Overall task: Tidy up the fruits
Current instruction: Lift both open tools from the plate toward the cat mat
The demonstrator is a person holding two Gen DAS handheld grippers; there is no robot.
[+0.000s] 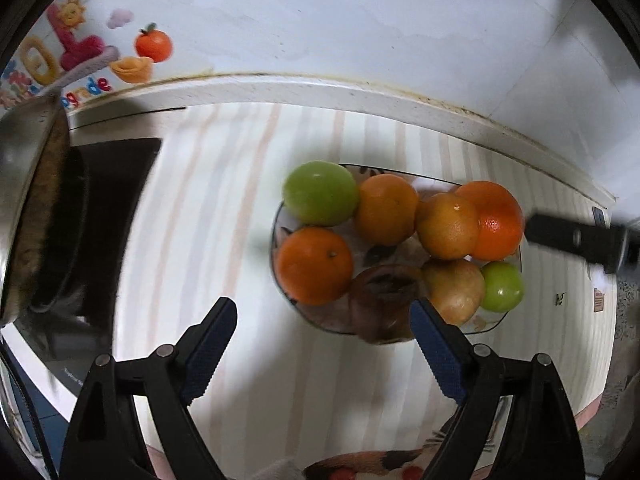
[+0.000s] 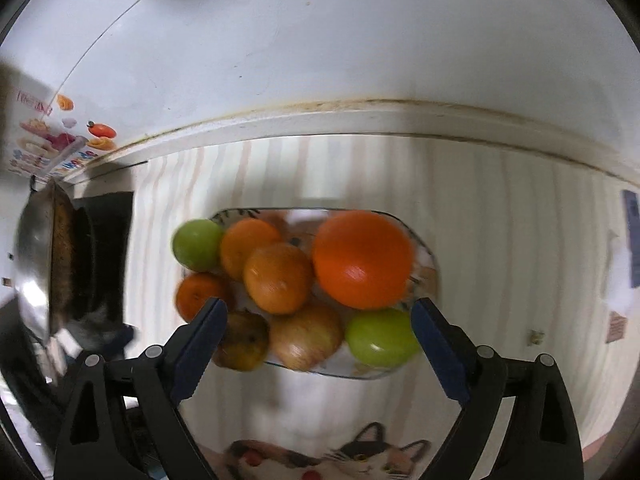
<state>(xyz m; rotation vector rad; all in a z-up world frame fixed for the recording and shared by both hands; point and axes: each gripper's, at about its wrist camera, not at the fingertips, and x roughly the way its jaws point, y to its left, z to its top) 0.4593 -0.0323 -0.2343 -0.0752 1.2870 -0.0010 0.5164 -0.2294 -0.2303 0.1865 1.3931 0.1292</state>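
A glass plate (image 1: 516, 308) (image 2: 430, 264) on a striped cloth holds several fruits: oranges (image 1: 314, 266) (image 2: 362, 258), two green apples (image 1: 320, 193) (image 2: 380, 336), a yellowish apple (image 1: 454, 290) (image 2: 306, 336) and a dark brown fruit (image 1: 384, 292) (image 2: 244, 340). My left gripper (image 1: 324, 322) is open and empty, hovering just short of the plate's near edge. My right gripper (image 2: 318, 324) is open and empty, above the plate's near side, its jaws standing either side of the fruits. Part of the right gripper (image 1: 580, 240) shows as a dark bar at the right of the left wrist view.
A metal wok (image 1: 28, 208) (image 2: 38, 264) sits on a black stove (image 1: 116, 184) at the left. A white wall with fruit stickers (image 1: 154, 44) stands behind the counter's raised edge (image 1: 320, 88). The cloth shows a cat print (image 2: 360, 456) at its near edge.
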